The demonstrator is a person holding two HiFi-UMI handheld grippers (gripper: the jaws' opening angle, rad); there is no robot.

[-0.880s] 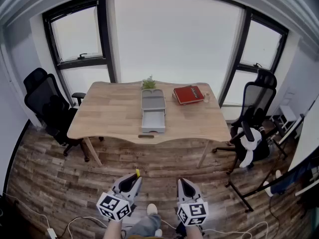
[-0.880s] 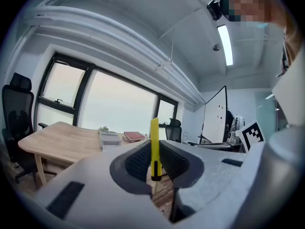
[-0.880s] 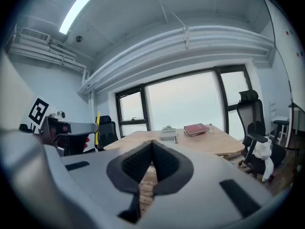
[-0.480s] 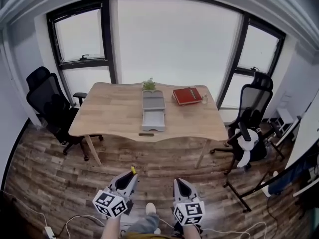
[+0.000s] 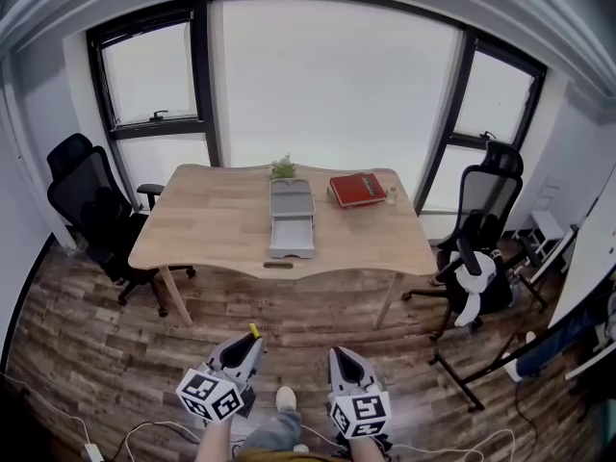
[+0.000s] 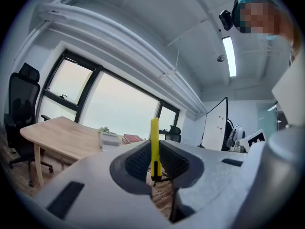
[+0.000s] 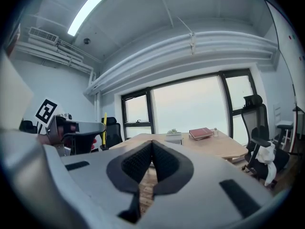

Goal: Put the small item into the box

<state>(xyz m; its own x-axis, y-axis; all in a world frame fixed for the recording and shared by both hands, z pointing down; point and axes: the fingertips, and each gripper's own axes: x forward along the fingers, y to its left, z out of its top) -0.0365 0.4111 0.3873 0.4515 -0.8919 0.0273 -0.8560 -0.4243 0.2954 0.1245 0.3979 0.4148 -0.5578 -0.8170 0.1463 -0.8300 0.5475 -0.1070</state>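
My left gripper (image 5: pixel 247 344) (image 6: pixel 154 151) is shut on a thin yellow item (image 6: pixel 154 144) (image 5: pixel 253 331) that sticks up past its jaws. My right gripper (image 5: pixel 340 362) (image 7: pixel 152 149) is shut with nothing between its jaws. Both are held low over the wooden floor, well short of the table. The grey box (image 5: pixel 292 218) stands in the middle of the wooden table (image 5: pixel 212 224), with its drawer (image 5: pixel 291 239) pulled out toward me. In the right gripper view the box (image 7: pixel 173 136) shows far off on the table, and the left gripper with the yellow item (image 7: pixel 104 128) shows at the left.
A red book (image 5: pixel 358 189), a small bottle (image 5: pixel 391 195) and a small plant (image 5: pixel 283 168) lie on the table behind the box. A dark flat piece (image 5: pixel 278 265) lies at the front edge. Black office chairs stand at left (image 5: pixel 89 210) and right (image 5: pixel 481 229). Cables (image 5: pixel 125 436) run over the floor.
The whole view has shifted slightly; table and box sit a little higher and further left in frame. Both grippers stay low and shut, the left still holding the yellow item.
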